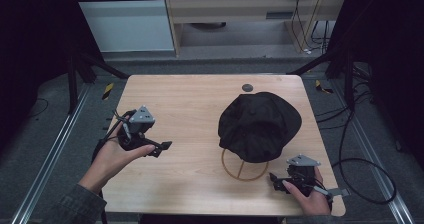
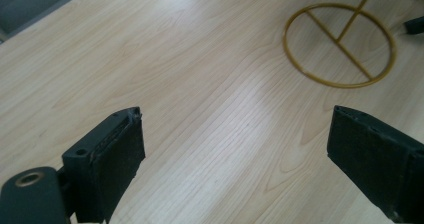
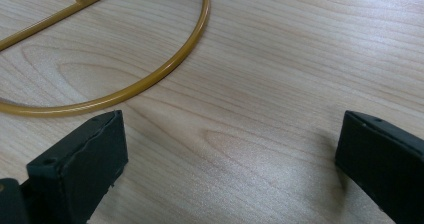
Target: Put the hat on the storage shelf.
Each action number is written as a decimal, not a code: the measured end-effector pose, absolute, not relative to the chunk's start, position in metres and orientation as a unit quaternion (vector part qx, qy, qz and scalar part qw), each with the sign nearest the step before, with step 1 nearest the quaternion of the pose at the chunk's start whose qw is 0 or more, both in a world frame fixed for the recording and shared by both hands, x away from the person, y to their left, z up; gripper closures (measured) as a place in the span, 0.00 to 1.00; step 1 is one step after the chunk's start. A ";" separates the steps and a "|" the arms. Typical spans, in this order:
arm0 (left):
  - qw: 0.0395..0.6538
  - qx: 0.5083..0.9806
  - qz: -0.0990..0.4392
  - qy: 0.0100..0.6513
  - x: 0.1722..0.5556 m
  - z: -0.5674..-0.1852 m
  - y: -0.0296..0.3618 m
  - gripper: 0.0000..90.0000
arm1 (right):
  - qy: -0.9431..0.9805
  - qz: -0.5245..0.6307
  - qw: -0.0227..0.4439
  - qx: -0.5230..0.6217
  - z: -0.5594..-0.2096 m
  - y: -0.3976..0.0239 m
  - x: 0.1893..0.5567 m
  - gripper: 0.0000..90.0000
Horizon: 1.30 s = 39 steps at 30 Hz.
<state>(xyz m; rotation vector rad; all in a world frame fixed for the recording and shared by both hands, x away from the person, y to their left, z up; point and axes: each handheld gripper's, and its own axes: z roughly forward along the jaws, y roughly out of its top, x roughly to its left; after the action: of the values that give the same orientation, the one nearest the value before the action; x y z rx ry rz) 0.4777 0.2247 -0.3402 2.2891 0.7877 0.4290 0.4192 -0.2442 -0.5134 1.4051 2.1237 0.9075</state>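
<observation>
Black cap on gold stand; lettering unreadable.

Place: looks like a lab recording bay.
Frame: black metal struts fence in one light wooden table.
Floor: grey, with metal rails and yellow-black hazard tape.
Wiring: loose black cables coil at the right.
Surround: dark curtains on both sides.
</observation>
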 end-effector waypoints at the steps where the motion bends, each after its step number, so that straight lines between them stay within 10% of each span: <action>1: 0.330 0.877 0.165 0.307 0.479 -0.343 0.228 0.08 | 0.767 0.328 0.217 0.507 -0.513 -0.244 0.419 0.00; 39: 0.300 0.859 0.140 0.391 0.489 -0.446 0.274 0.08 | 0.767 0.328 0.217 0.507 -0.513 -0.244 0.419 0.00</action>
<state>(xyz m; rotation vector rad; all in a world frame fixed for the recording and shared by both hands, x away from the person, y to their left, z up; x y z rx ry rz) 0.4885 0.2744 -0.4461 2.2787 1.0380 0.3714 0.4192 -0.2441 -0.5134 1.4055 2.1236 0.9077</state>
